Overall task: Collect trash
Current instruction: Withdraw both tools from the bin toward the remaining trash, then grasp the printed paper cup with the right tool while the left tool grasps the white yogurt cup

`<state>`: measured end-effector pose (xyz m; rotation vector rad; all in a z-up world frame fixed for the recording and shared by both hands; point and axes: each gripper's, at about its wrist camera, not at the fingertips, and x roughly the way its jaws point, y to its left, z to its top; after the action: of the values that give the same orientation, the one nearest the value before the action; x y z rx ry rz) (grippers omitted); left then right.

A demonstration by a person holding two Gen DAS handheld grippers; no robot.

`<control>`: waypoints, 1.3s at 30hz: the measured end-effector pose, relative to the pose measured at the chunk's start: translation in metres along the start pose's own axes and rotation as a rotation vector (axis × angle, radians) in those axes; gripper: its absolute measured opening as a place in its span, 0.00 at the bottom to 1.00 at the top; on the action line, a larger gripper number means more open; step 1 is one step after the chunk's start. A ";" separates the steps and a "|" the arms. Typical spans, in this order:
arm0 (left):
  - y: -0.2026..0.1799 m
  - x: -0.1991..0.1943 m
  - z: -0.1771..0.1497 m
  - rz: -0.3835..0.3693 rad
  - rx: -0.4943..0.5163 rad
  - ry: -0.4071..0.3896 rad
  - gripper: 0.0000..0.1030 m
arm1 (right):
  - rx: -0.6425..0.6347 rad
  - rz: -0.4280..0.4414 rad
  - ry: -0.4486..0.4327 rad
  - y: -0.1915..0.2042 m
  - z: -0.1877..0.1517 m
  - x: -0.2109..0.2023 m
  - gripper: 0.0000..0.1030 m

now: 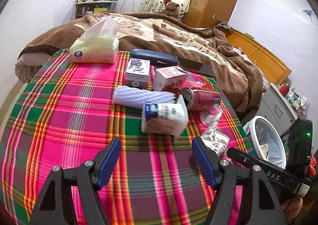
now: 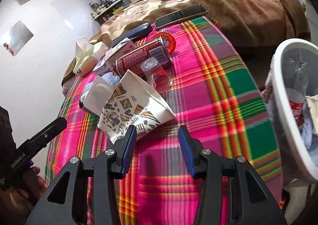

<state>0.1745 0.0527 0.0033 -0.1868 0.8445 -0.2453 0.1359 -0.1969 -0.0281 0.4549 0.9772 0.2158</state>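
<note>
Above the pink-and-green plaid-covered surface (image 2: 208, 89), both grippers' blue-padded fingers (image 1: 109, 157) are held apart on nothing, while a crumpled patterned paper cup (image 2: 129, 113), a red can (image 2: 143, 56) and cartons are seen beyond, beside a white bin (image 2: 288, 105).

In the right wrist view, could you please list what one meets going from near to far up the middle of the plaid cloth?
Flattened patterned paper cup → clear plastic cup lying on its side → red drink can lying on its side → dark blue oblong case → black phone at the far edge.
</note>
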 end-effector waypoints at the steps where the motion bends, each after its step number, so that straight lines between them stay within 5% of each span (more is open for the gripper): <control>1: 0.002 0.001 0.002 -0.005 -0.001 0.003 0.71 | 0.007 0.005 0.004 0.002 0.001 0.003 0.44; 14: 0.012 0.025 0.028 -0.032 0.049 0.031 0.74 | 0.010 -0.046 0.006 0.023 0.004 0.019 0.44; 16: 0.012 0.027 0.031 -0.037 0.059 0.029 0.74 | 0.012 -0.017 0.008 0.026 0.004 0.020 0.28; 25: 0.022 0.039 0.044 -0.077 0.056 0.045 0.74 | -0.040 -0.013 -0.020 0.032 0.004 0.010 0.16; 39: -0.013 0.065 0.024 -0.215 0.121 0.165 0.74 | -0.007 -0.126 -0.084 0.002 0.006 -0.017 0.15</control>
<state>0.2323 0.0233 -0.0244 -0.1447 0.9705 -0.5175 0.1312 -0.2032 -0.0115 0.3918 0.9191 0.0855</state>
